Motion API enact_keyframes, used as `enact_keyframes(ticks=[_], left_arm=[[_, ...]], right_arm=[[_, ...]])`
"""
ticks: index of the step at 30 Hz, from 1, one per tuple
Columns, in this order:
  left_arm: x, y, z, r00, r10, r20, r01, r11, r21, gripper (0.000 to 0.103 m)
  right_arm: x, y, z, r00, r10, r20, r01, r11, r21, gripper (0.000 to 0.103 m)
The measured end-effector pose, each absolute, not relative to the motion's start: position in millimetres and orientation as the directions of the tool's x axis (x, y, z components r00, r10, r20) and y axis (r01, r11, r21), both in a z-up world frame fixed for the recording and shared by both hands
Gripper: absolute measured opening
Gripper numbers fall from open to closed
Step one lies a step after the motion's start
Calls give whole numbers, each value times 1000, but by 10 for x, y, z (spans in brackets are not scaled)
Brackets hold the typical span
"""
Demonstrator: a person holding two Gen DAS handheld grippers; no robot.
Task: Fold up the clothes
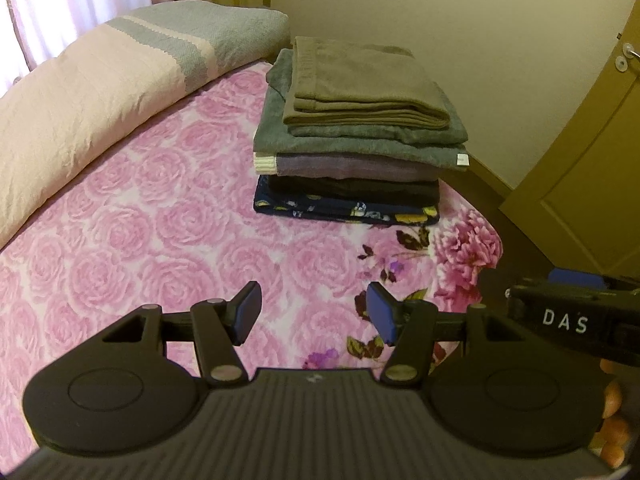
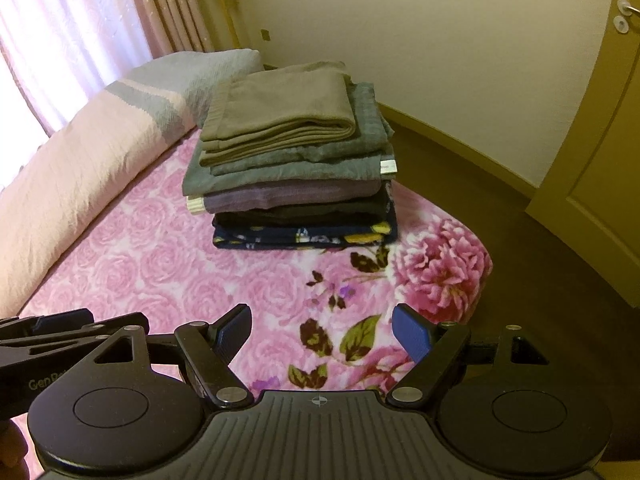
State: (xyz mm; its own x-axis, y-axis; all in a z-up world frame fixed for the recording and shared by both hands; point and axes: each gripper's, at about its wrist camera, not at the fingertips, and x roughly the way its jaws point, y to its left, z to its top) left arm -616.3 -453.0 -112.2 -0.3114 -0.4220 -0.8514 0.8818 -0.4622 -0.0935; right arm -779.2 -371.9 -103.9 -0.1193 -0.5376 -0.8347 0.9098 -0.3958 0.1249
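Observation:
A stack of folded clothes (image 1: 360,136) (image 2: 296,172) stands on the bed, well beyond both grippers. From the top it holds an olive-brown piece (image 1: 360,80), a grey-green towel (image 1: 352,140), a mauve piece, a black piece and a dark blue floral piece (image 1: 340,208) at the bottom. My left gripper (image 1: 314,312) is open over the pink rose blanket (image 1: 160,240), with nothing between its blue pads. My right gripper (image 2: 322,334) is open too, empty, hovering above the blanket (image 2: 160,264) near the bed's corner. Each gripper's body shows at the edge of the other's view.
A long pale pink and grey bolster (image 1: 100,92) (image 2: 100,148) lies along the bed's left side by the curtained window. The bed's right edge drops to a brown floor (image 2: 500,184). A door (image 1: 592,160) stands at the right, a cream wall behind.

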Motion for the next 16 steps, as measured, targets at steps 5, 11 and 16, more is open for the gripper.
enact_keyframes(ticks=[5,11,16], left_arm=[[-6276,-4635,-1151,-303,-432,-850,888,-451,-87,54],[-6427,-4733,-1145,-287,-472,-833,895,-441,-58,54],[-6521,-4800,-1166,-298,-470,-831,892,-446,-68,54]], right_arm=[[-7900,-3826,-1080,-107,-532,-840,913,-386,129,80],[-8050,-3975,-1133,-96,-521,-848,918,-375,126,80],[-8146,-4067,-1171,-89,-519,-850,925,-359,122,80]])
